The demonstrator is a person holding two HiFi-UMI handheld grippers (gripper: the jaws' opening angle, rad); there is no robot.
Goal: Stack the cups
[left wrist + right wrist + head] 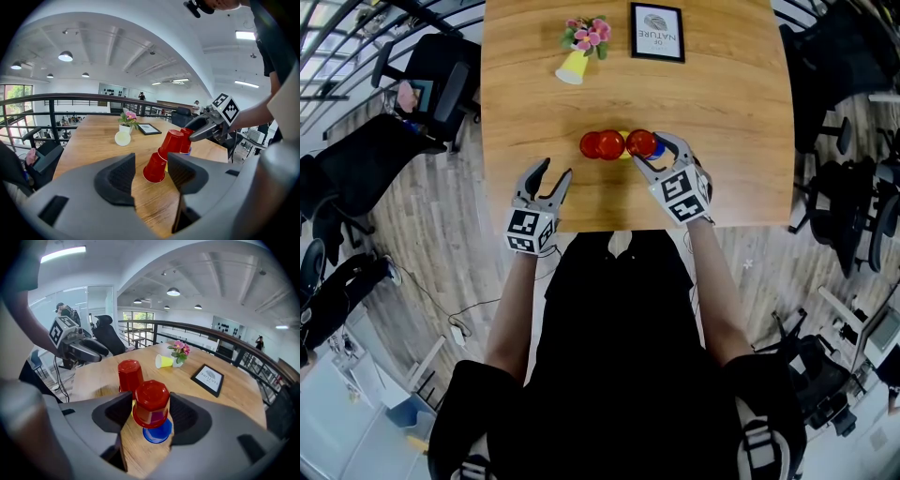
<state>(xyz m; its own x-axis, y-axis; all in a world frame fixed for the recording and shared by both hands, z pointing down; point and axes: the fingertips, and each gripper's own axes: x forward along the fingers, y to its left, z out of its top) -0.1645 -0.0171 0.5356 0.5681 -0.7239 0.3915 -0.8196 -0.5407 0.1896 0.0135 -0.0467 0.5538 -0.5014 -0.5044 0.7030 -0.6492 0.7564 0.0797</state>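
Three red cups stand upside down in a row at mid-table. The left one (592, 144) rests on the wood. The middle one (610, 144) leans, with a sliver of yellow showing beneath it. The right red cup (150, 401) sits over a blue cup (157, 432). My right gripper (649, 148) is open, its pads close on either side of that red cup (640, 142). Near the table's front edge, my left gripper (557, 169) stands open and empty, aimed at the left red cup (154, 168) some way ahead.
A yellow cup (572, 67) lies on its side at the back of the wooden table (722, 112), beside a small pot of pink flowers (589, 36) and a framed card (657, 32). Office chairs stand around the table.
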